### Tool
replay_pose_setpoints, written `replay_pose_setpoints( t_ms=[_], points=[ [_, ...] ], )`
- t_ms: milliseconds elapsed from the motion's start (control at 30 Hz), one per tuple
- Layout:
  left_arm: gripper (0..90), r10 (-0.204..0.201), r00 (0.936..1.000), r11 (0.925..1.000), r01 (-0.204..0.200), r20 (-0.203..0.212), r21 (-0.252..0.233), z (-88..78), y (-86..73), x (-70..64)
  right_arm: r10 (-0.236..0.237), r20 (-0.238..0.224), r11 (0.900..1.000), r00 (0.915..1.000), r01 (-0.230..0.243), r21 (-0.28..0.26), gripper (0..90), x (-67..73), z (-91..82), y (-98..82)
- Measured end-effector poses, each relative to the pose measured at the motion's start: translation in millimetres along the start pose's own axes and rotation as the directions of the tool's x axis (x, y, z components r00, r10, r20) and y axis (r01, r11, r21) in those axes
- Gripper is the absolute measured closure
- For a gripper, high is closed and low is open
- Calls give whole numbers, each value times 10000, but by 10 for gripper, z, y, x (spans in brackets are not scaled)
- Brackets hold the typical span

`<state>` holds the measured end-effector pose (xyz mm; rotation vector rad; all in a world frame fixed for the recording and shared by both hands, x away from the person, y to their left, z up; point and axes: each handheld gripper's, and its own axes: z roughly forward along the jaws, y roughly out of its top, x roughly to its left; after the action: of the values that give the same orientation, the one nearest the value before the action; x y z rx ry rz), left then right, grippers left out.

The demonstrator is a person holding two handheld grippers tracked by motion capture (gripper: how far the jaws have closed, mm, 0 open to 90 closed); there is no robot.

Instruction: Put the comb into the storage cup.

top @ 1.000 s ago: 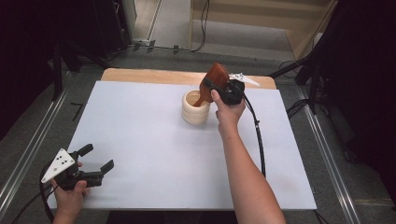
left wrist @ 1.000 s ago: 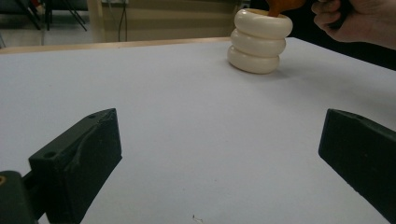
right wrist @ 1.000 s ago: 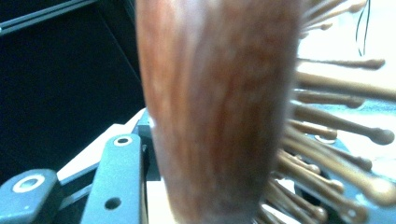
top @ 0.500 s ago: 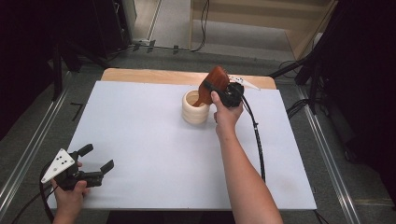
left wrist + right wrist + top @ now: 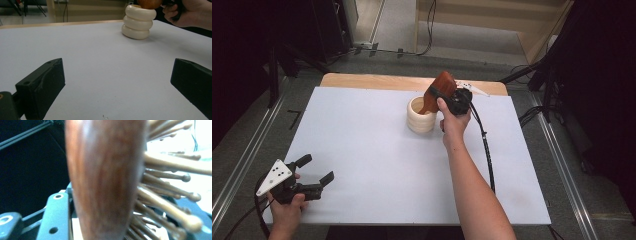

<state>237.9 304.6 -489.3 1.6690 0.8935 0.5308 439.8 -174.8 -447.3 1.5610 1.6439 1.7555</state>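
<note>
Right gripper jaws, just opening, stand loosely around 1 wooden hairbrush, handle tilted down into cream ringed holder. Left gripper: wide, empty, well apart.

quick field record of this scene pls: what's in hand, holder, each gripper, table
item in hand: wooden hairbrush, handle end down in the cup
holder: cream ribbed cup, upright at the far middle of the table
right gripper: by the brush above the cup; jaws have just been opening, brush between them
left gripper: open, nothing between its jaws, near left corner
table: white sheet on a wooden top
</note>
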Motion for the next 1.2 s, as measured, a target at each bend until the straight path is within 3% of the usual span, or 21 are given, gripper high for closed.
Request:
replay_pose_setpoints(
  t_ms=[200,467,533,700,967,1200],
  points=[
    [0,24,10000,10000,-24,32,-9,-1,0,-1,-165,84,9997,9998,164,189,368,-6,-43,17],
    [0,28,10000,10000,-28,51,-1,-1,0,-1,-230,94,9990,9997,226,379,203,-13,-83,46],
    [0,28,10000,10000,-28,64,-5,0,0,0,-398,161,9980,9991,390,493,106,-6,-85,45],
    [0,37,10000,10000,-37,58,7,0,0,-1,-1086,246,9927,9938,1071,559,3,34,-114,37],
    [0,73,10000,10000,-73,47,43,1,0,-7,-1681,350,9833,9852,1650,769,0,92,-178,41],
    [0,83,9999,10000,-83,67,30,5,-1,-9,-1766,465,9827,9832,1734,655,0,88,-277,54]
  ],
)
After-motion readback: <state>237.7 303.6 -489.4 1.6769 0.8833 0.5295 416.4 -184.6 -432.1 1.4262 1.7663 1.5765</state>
